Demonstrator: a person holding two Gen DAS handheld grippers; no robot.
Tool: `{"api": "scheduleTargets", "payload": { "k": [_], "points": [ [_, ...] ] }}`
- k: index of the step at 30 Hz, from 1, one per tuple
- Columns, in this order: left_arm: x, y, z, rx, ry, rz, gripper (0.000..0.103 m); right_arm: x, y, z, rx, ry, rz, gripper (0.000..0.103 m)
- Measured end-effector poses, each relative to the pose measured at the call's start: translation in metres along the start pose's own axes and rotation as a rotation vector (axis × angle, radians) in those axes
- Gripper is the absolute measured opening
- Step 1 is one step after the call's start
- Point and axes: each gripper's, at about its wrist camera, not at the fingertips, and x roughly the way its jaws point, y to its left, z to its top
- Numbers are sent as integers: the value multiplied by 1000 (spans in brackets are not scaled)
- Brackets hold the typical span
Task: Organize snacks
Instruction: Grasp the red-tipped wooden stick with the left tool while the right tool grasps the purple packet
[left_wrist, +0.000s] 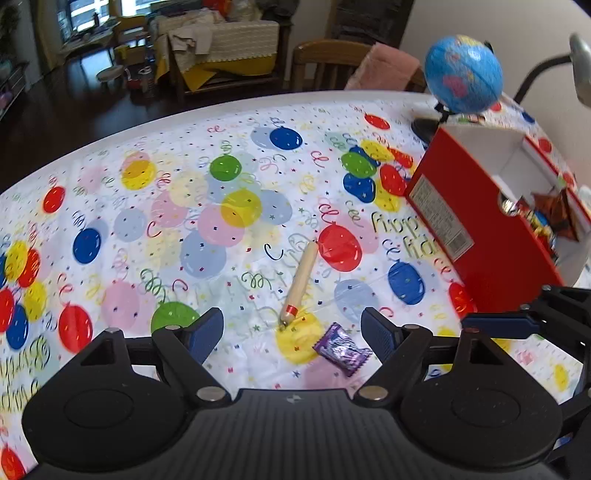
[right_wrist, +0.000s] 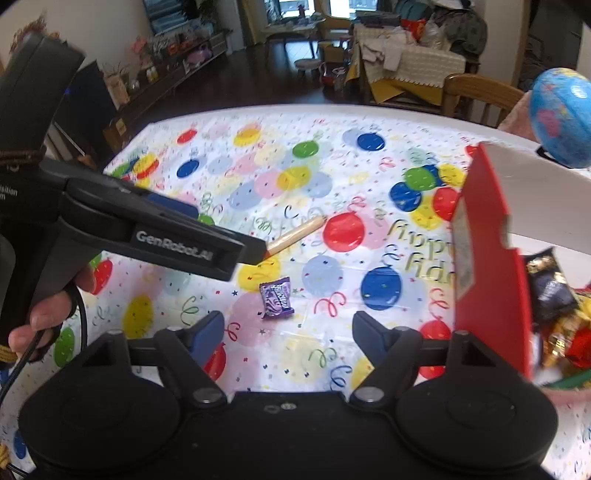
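Spread wide at the bottom of the left wrist view, the left claw (left_wrist: 291, 334) holds nothing; its blue-padded fingers (left_wrist: 207, 328) stand well apart above the desk (left_wrist: 229, 107). Just inside the right finger, in the lower middle of the frame, lies a purple candy (left_wrist: 341, 349) in a crinkled wrapper, flat on the balloon-print cloth (left_wrist: 155, 206). Just above it a wooden stick (left_wrist: 300, 284) with a red band lies tilted, its thin end near the candy. At the right edge an open red box (left_wrist: 480, 225) stands on the cloth with wrapped snacks (left_wrist: 546, 218) inside, and a blue globe (left_wrist: 463, 74) rises behind it in the upper right.

From the right wrist view, the right claw (right_wrist: 288, 334) is likewise spread and empty along the bottom. The purple candy (right_wrist: 277, 297) lies in the middle of the frame, just ahead of the gap between the fingers. The left claw (right_wrist: 192, 236) reaches in from the left edge, with the person's hand (right_wrist: 48, 317) on its handle at lower left. The red box (right_wrist: 491, 280) fills the right side, snacks (right_wrist: 557, 317) showing inside it.
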Motion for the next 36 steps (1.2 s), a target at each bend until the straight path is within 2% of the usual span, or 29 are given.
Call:
{"api": "scheduleTargets", "payload": {
  "k": [4, 7, 9, 11, 13, 17, 21, 25, 32, 36],
  "points": [
    [15, -3, 2, 32, 10, -20, 80, 20, 4, 2, -29, 26, 12, 61],
    [24, -7, 5, 66, 15, -41, 70, 36, 5, 3, -44, 42, 13, 51],
    [32, -7, 7, 71, 24, -39, 67, 44, 5, 5, -46, 51, 8, 48],
    [38, -5, 10, 62, 33, -53, 55, 49, 7, 6, -48, 52, 19, 45],
    [44, -4, 12, 59, 39, -60, 52, 55, 10, 8, -60, 50, 17, 41],
    [55, -4, 11, 72, 58, -55, 34, 64, 11, 11, -70, 53, 10, 35],
    [59, -4, 10, 79, 50, -55, 31, 69, 15, 12, -89, 52, 6, 28],
    [60, -2, 13, 83, 38, -32, 14, 74, 15, 13, -92, 60, -6, 20],
    [59, -5, 8, 108, 23, -14, 11, 72, 21, 10, -123, 46, -42, 17],
    [57, -1, 10, 77, 29, -17, 10, 66, 13, 9, -74, 50, -36, 17]
  ]
}}
